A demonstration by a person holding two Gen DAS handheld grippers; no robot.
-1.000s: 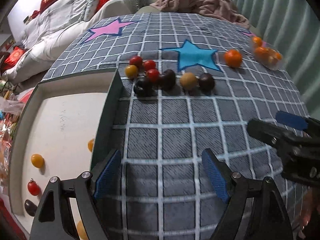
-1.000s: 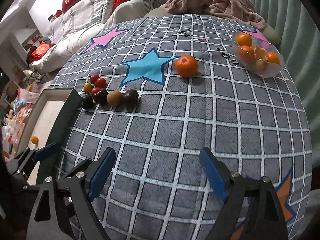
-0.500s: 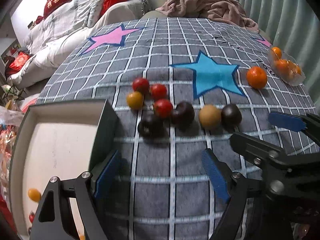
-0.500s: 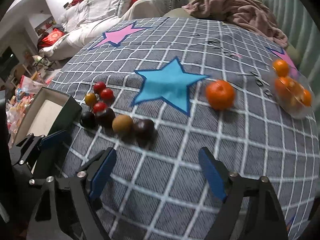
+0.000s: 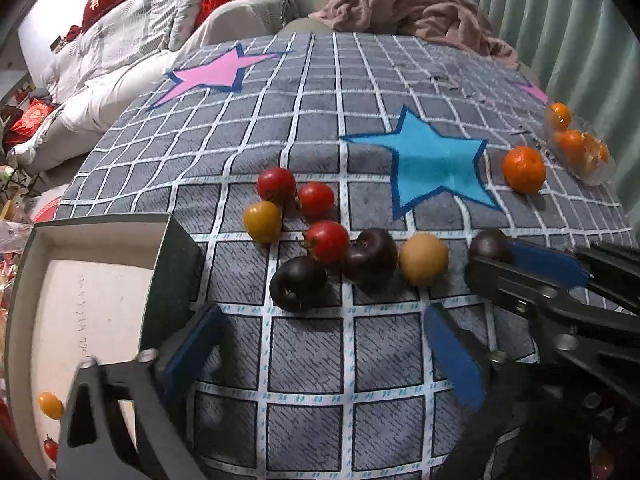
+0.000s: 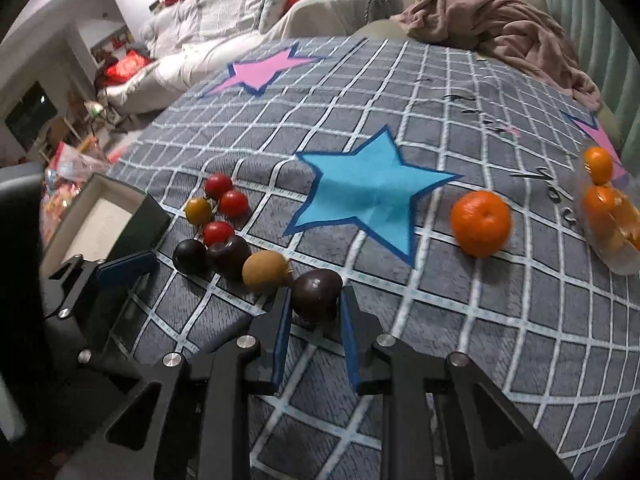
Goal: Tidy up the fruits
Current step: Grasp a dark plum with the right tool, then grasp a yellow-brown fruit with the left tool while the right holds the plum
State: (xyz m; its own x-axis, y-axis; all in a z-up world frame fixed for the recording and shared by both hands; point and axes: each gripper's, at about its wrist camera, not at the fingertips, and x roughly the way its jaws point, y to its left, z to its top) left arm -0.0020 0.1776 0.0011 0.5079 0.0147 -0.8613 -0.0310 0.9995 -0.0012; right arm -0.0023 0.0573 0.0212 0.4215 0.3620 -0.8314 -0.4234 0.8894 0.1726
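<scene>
My right gripper (image 6: pixel 314 304) is shut on a dark purple fruit (image 6: pixel 316 294) that rests on the grey checked cloth; it also shows in the left wrist view (image 5: pixel 490 245). Beside it lie a tan fruit (image 6: pixel 266 271), two dark fruits (image 6: pixel 228 255), red tomatoes (image 6: pixel 218 233) and a yellow one (image 6: pixel 198 211). My left gripper (image 5: pixel 320 344) is open and empty, just short of the dark fruit (image 5: pixel 298 284), beside the green box (image 5: pixel 172 256).
A loose orange (image 6: pixel 480 222) lies right of the blue star (image 6: pixel 368 196). A clear bowl (image 6: pixel 612 248) of oranges stands at the right edge. The box holds small tomatoes (image 5: pixel 50 405). A pink blanket (image 6: pixel 500 36) lies at the back.
Both grippers moved forward to the fruit row. My right gripper closed from wide open onto the rightmost dark fruit. The left gripper stayed open.
</scene>
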